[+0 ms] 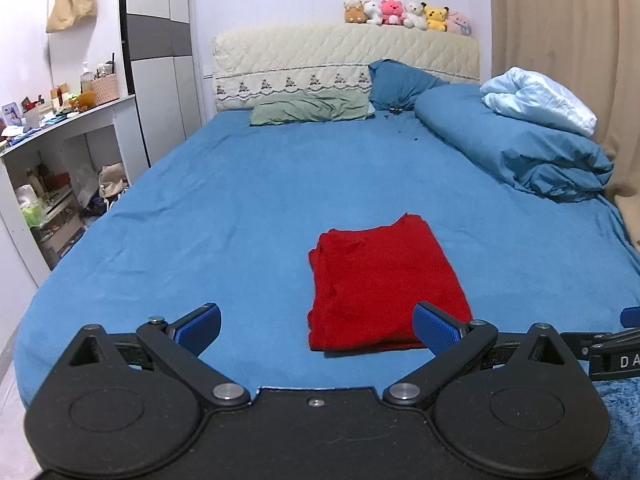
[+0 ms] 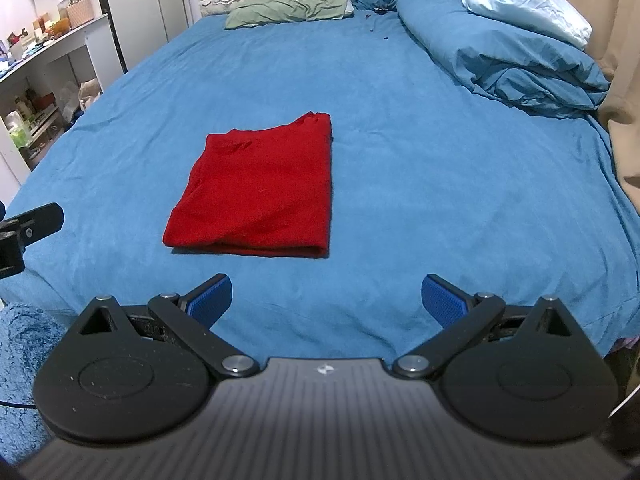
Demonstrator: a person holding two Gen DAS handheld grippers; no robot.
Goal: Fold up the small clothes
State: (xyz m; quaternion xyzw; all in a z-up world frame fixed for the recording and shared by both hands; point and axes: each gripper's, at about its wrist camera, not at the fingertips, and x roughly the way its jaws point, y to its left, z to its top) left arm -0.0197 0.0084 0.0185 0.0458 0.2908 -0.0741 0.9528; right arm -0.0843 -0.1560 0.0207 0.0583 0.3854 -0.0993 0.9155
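Note:
A red garment [image 1: 380,284] lies folded into a neat rectangle on the blue bed sheet [image 1: 240,208]. It also shows in the right wrist view [image 2: 260,192]. My left gripper [image 1: 318,330] is open and empty, held low at the bed's near edge just in front of the garment; its right pad overlaps the garment's near corner in view. My right gripper [image 2: 326,300] is open and empty, short of the garment and to its right. The right gripper's tip [image 1: 630,316] shows at the left view's right edge.
A rolled blue duvet [image 1: 516,144] with a pale blanket [image 1: 536,100] lies at the back right. Pillows [image 1: 312,108] and plush toys [image 1: 404,14] are at the headboard. A cluttered white shelf unit [image 1: 60,152] stands left. Beige curtains [image 1: 568,40] hang right.

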